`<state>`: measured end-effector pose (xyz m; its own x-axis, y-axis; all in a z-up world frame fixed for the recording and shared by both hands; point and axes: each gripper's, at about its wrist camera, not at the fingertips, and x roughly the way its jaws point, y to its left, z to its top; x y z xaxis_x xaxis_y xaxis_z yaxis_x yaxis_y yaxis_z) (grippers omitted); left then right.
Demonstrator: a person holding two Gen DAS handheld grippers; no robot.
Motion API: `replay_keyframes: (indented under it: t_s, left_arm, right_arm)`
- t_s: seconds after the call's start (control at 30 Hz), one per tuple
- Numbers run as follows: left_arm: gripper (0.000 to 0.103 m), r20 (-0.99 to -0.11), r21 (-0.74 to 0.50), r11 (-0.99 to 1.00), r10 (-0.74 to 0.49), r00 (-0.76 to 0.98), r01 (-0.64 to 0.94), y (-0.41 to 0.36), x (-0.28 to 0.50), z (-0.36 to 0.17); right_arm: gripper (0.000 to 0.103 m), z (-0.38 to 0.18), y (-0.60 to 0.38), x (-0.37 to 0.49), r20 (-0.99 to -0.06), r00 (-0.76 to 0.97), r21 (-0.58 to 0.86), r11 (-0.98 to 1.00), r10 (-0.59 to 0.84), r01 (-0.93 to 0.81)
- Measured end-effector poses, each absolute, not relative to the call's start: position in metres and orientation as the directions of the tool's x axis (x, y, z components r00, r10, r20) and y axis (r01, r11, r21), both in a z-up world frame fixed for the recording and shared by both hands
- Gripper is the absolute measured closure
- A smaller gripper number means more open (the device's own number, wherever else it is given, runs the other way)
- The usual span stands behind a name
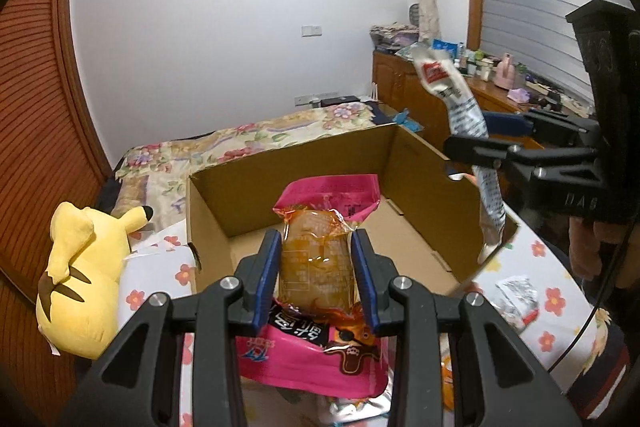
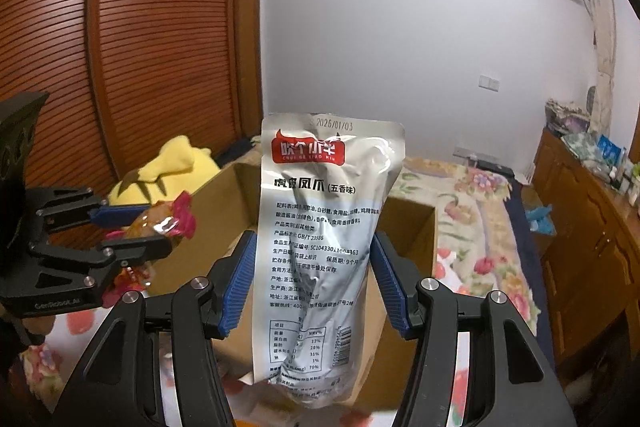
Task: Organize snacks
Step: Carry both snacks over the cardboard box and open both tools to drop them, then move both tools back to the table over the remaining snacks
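My left gripper (image 1: 316, 247) is shut on an orange snack packet (image 1: 316, 259), held with a pink packet (image 1: 332, 195) at the near edge of an open cardboard box (image 1: 280, 163). It also shows in the right wrist view (image 2: 132, 231), at the left. My right gripper (image 2: 312, 255) is shut on a silver-white snack pouch (image 2: 324, 227) with a red logo, held upright above the box (image 2: 224, 211). In the left wrist view the right gripper (image 1: 476, 143) holds that pouch (image 1: 464, 107) over the box's right wall.
A yellow plush toy (image 1: 84, 267) lies left of the box on the floral tablecloth (image 1: 548, 299). A crumpled silver wrapper (image 1: 516, 295) lies right of the box. A bed (image 1: 248, 143) is behind and a wooden cabinet (image 1: 420, 87) stands at the right.
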<state>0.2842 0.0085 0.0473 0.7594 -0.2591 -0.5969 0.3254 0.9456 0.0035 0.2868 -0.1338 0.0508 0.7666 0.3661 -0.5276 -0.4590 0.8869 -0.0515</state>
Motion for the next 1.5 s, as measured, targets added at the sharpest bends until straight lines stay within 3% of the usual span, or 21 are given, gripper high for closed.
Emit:
replay_keyframes:
  t_s: [0.4,0.73,0.9,1.2,1.5]
  left_arm:
    - [0.069,-0.67,0.001,0.948,-0.236,0.704,0.319,0.004,0.325,0.004]
    - [0.067,-0.684,-0.001,0.942,-0.245,0.687,0.335,-0.006,0.329,-0.003]
    - [0.068,-0.678,0.003,0.942,-0.244,0.693,0.335,-0.003,0.331,0.0]
    - [0.068,-0.661,-0.002,0.945,-0.247,0.708,0.328,0.001,0.325,0.009]
    - [0.065,-0.632,-0.012,0.939,-0.274,0.725,0.344,0.008,0.281,0.017]
  right_arm:
    - [0.045,-0.004,-0.127,0.304,-0.637,0.716,-0.14,0.871,0.284,-0.47]
    - [0.043,-0.012,-0.135,0.308,-0.699,0.646,-0.082,0.864,0.305,-0.497]
    - [0.042,-0.008,-0.135,0.312,-0.694,0.649,-0.062,0.873,0.311,-0.485]
    - [0.027,0.01,-0.139,0.305,-0.651,0.67,-0.016,0.876,0.356,-0.482]
    - [0.026,0.034,-0.16,0.275,-0.604,0.711,-0.007,0.89,0.36,-0.456]
